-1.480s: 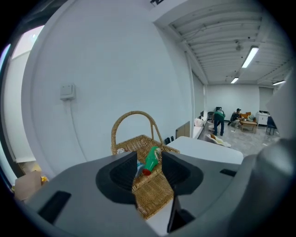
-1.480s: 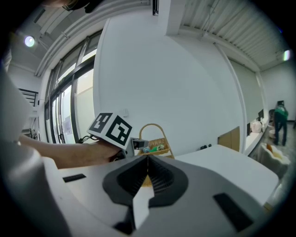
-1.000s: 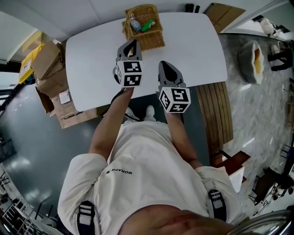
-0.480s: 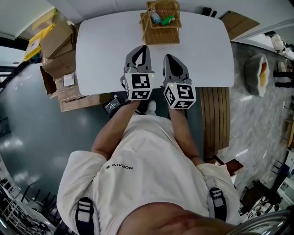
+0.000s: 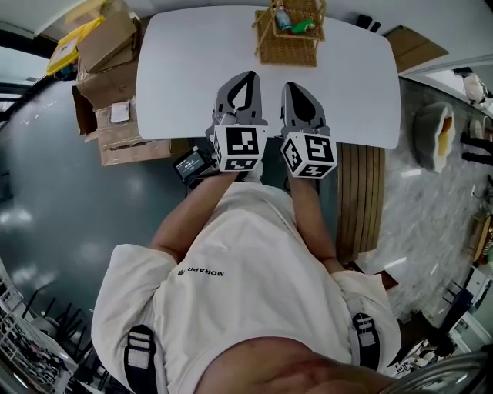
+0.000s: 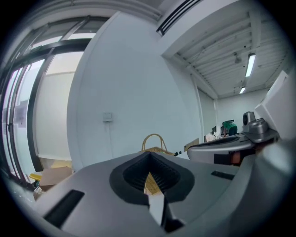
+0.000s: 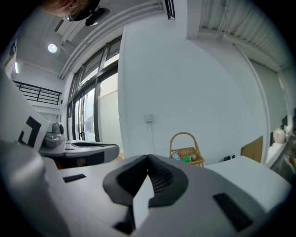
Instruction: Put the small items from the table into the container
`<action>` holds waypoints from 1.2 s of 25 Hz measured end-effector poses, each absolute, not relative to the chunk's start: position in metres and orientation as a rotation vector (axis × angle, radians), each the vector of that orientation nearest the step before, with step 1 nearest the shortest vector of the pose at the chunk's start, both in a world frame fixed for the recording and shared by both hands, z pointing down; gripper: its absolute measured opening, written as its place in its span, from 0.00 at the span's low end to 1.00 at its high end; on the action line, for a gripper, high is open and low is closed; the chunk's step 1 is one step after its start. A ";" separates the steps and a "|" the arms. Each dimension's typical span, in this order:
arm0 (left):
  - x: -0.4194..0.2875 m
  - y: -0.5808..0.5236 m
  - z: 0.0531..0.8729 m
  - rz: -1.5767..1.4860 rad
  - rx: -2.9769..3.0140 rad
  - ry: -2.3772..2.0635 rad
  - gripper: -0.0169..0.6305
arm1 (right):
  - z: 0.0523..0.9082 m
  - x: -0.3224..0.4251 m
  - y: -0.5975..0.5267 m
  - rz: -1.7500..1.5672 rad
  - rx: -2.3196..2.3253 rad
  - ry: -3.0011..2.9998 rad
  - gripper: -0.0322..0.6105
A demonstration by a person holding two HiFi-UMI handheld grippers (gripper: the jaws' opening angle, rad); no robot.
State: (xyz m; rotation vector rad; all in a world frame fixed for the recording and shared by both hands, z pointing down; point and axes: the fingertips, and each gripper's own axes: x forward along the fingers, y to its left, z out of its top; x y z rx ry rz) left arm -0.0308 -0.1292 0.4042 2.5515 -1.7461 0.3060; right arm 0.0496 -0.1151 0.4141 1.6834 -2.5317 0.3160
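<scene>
A wicker basket [image 5: 290,38] with a hoop handle stands at the far edge of the white table [image 5: 192,77]. Inside it lie a small bottle [image 5: 282,18] and a green item [image 5: 302,27]. The basket also shows in the left gripper view [image 6: 155,147] and the right gripper view [image 7: 187,152]. My left gripper [image 5: 248,75] is shut and empty, held over the near part of the table. Beside it my right gripper [image 5: 292,86] is shut and empty too. Both point toward the basket, well short of it.
Cardboard boxes [image 5: 104,69] are stacked on the floor left of the table. A wooden bench [image 5: 362,200] stands at the right near the table's corner. A dark device [image 5: 192,164] lies on the floor under the table's near edge.
Both grippers have drawn back from the basket toward the table's near edge and now sit side by side. The basket stays at the far edge. Both jaws remain shut.
</scene>
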 end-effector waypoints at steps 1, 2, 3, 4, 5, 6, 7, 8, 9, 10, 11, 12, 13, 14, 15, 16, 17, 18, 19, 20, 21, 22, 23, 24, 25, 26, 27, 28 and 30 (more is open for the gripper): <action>-0.032 -0.126 0.404 0.301 2.547 -1.748 0.03 | 0.413 0.048 -0.114 0.313 1.680 -2.536 0.07; -0.034 -0.123 0.403 0.296 2.543 -1.750 0.03 | 0.412 0.046 -0.113 0.310 1.674 -2.542 0.07; -0.037 -0.120 0.402 0.291 2.540 -1.752 0.03 | 0.411 0.043 -0.112 0.306 1.667 -2.549 0.07; -0.039 -0.117 0.400 0.284 2.537 -1.757 0.03 | 0.409 0.040 -0.111 0.301 1.659 -2.556 0.07; -0.042 -0.115 0.399 0.276 2.535 -1.763 0.03 | 0.408 0.037 -0.110 0.295 1.650 -2.564 0.07; -0.045 -0.113 0.399 0.269 2.531 -1.770 0.03 | 0.407 0.033 -0.109 0.290 1.641 -2.572 0.07; -0.048 -0.112 0.398 0.264 2.527 -1.778 0.03 | 0.406 0.030 -0.109 0.286 1.629 -2.580 0.07; -0.051 -0.111 0.398 0.259 2.523 -1.785 0.03 | 0.406 0.027 -0.109 0.285 1.617 -2.588 0.07; -0.053 -0.111 0.397 0.255 2.520 -1.792 0.03 | 0.406 0.024 -0.109 0.285 1.605 -2.594 0.07; -0.055 -0.111 0.397 0.253 2.516 -1.797 0.03 | 0.406 0.021 -0.110 0.282 1.595 -2.599 0.07; -0.058 -0.111 0.397 0.253 2.512 -1.803 0.03 | 0.405 0.018 -0.111 0.278 1.589 -2.603 0.07; -0.060 -0.111 0.398 0.252 2.507 -1.807 0.03 | 0.405 0.015 -0.111 0.273 1.585 -2.606 0.07; -0.063 -0.112 0.397 0.252 2.502 -1.811 0.03 | 0.404 0.013 -0.111 0.269 1.582 -2.608 0.07; -0.065 -0.112 0.397 0.249 2.497 -1.814 0.03 | 0.403 0.011 -0.112 0.266 1.579 -2.610 0.07; -0.068 -0.113 0.396 0.246 2.493 -1.818 0.03 | 0.403 0.010 -0.113 0.264 1.577 -2.612 0.07; -0.070 -0.113 0.396 0.243 2.490 -1.821 0.03 | 0.403 0.008 -0.115 0.263 1.575 -2.613 0.07; -0.071 -0.113 0.395 0.240 2.489 -1.824 0.03 | 0.402 0.007 -0.116 0.261 1.573 -2.614 0.07; -0.072 -0.114 0.394 0.239 2.490 -1.827 0.03 | 0.401 0.007 -0.117 0.259 1.573 -2.616 0.07; -0.073 -0.114 0.394 0.237 2.490 -1.828 0.03 | 0.401 0.006 -0.118 0.258 1.574 -2.617 0.07; -0.073 -0.115 0.393 0.235 2.491 -1.828 0.03 | 0.400 0.006 -0.119 0.256 1.575 -2.619 0.07; -0.073 -0.115 0.393 0.232 2.491 -1.827 0.03 | 0.399 0.006 -0.120 0.252 1.575 -2.621 0.07; -0.074 -0.115 0.393 0.227 2.490 -1.827 0.03 | 0.398 0.005 -0.120 0.248 1.575 -2.623 0.07; -0.075 -0.116 0.393 0.220 2.489 -1.826 0.03 | 0.397 0.005 -0.121 0.244 1.575 -2.625 0.07; -0.076 -0.116 0.392 0.212 2.488 -1.824 0.03 | 0.397 0.004 -0.121 0.242 1.577 -2.625 0.07; -0.077 -0.115 0.392 0.204 2.487 -1.821 0.03 | 0.397 0.004 -0.121 0.243 1.578 -2.625 0.07; -0.077 -0.115 0.392 0.198 2.486 -1.817 0.03 | 0.397 0.003 -0.121 0.243 1.580 -2.625 0.07; -0.078 -0.115 0.392 0.193 2.485 -1.813 0.03 | 0.397 0.003 -0.121 0.244 1.582 -2.624 0.07; -0.079 -0.115 0.392 0.188 2.483 -1.811 0.03 | 0.398 0.002 -0.121 0.245 1.582 -2.623 0.07; -0.082 -0.115 0.392 0.181 2.479 -1.807 0.03 | 0.398 0.001 -0.121 0.245 1.581 -2.621 0.07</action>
